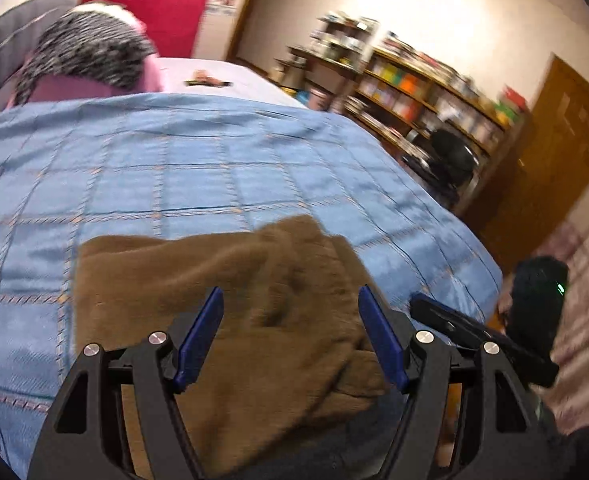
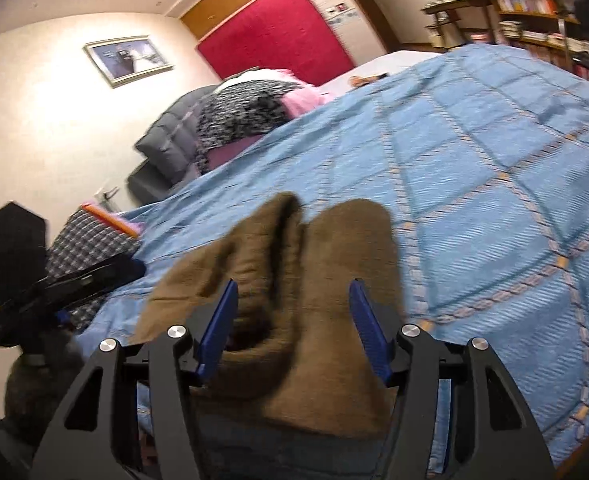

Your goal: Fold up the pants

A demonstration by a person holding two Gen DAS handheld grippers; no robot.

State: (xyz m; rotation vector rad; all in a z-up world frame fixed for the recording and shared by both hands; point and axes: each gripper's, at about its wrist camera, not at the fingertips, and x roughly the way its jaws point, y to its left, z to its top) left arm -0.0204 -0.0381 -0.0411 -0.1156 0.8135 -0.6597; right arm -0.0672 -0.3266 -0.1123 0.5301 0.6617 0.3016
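Observation:
Brown fleece pants point(image 1: 222, 280) lie bunched near the front edge of a bed with a blue checked bedspread point(image 1: 174, 168). My left gripper point(image 1: 290, 300) is open, its blue fingers point(image 1: 202, 336) spread apart just above the pants, holding nothing. In the right wrist view the pants point(image 2: 326, 264) lie with two leg ends side by side. My right gripper point(image 2: 294, 296) is open over them, empty. The right gripper also shows in the left wrist view point(image 1: 474, 328) at the bed's right edge, and the left gripper in the right wrist view point(image 2: 66, 284) at the left.
A pile of grey, speckled and pink bedding point(image 1: 86, 60) sits at the head of the bed. A bookshelf point(image 1: 422, 92) and a wooden door point(image 1: 554, 152) stand to the right. A checked cloth point(image 2: 90, 240) lies at the bed's left edge.

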